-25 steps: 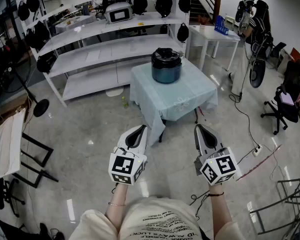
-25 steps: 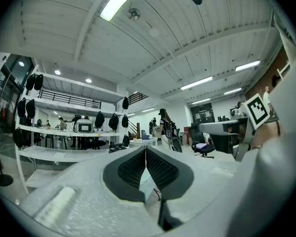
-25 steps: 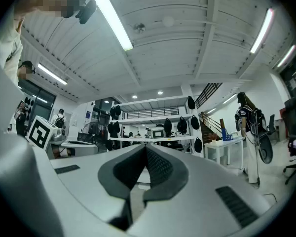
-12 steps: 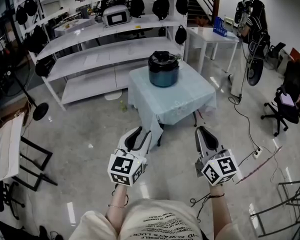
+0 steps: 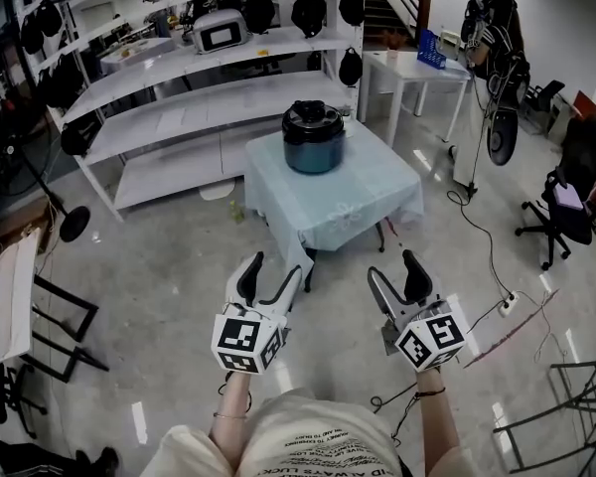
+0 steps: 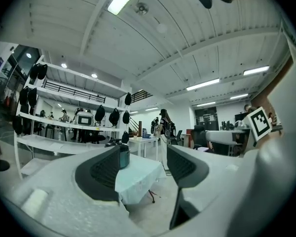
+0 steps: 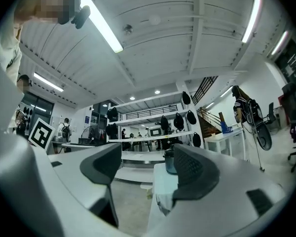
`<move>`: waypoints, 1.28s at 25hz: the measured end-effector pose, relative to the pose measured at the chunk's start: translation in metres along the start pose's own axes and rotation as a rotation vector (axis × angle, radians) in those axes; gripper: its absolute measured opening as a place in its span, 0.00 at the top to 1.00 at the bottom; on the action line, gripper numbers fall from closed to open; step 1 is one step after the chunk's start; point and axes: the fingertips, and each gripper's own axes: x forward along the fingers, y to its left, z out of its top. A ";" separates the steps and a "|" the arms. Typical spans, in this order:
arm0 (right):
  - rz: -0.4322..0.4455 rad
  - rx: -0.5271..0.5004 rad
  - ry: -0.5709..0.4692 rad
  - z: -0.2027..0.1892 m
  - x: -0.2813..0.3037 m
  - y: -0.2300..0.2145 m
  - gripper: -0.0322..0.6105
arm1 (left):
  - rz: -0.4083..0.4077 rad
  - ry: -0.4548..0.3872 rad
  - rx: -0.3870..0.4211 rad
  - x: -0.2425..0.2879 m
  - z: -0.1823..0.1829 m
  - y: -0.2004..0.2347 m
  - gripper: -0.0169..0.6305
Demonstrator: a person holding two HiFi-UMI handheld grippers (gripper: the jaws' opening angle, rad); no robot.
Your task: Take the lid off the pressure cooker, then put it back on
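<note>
The room is a workshop with a glossy grey floor (image 5: 149,266) and long white shelves (image 5: 179,107) along the far wall. In the middle stands a small desk draped in a pale blue cloth (image 5: 353,192). On the desk's far side sits the round, dark teal pressure cooker (image 5: 313,147), with its black lid (image 5: 313,117) in place. Both tools are held low over the floor, well short of the desk and pointing toward it. The left gripper (image 5: 274,271) has just been opening. Its fingers (image 6: 106,172) stand wide with nothing between them. The right gripper (image 5: 393,268) has likewise just been opening, and its fingers (image 7: 197,169) are spread wide and empty.
</note>
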 end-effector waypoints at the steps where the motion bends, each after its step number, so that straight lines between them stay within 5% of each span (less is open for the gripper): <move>1: -0.006 0.003 0.001 -0.001 0.001 -0.004 0.46 | 0.002 0.003 0.002 0.002 -0.001 0.000 0.54; 14: -0.039 0.063 0.035 -0.021 0.029 -0.050 0.45 | -0.011 0.061 0.004 0.049 -0.018 0.011 0.54; 32: -0.039 0.096 0.055 -0.035 0.182 -0.149 0.45 | -0.019 0.103 -0.044 0.215 -0.034 0.085 0.54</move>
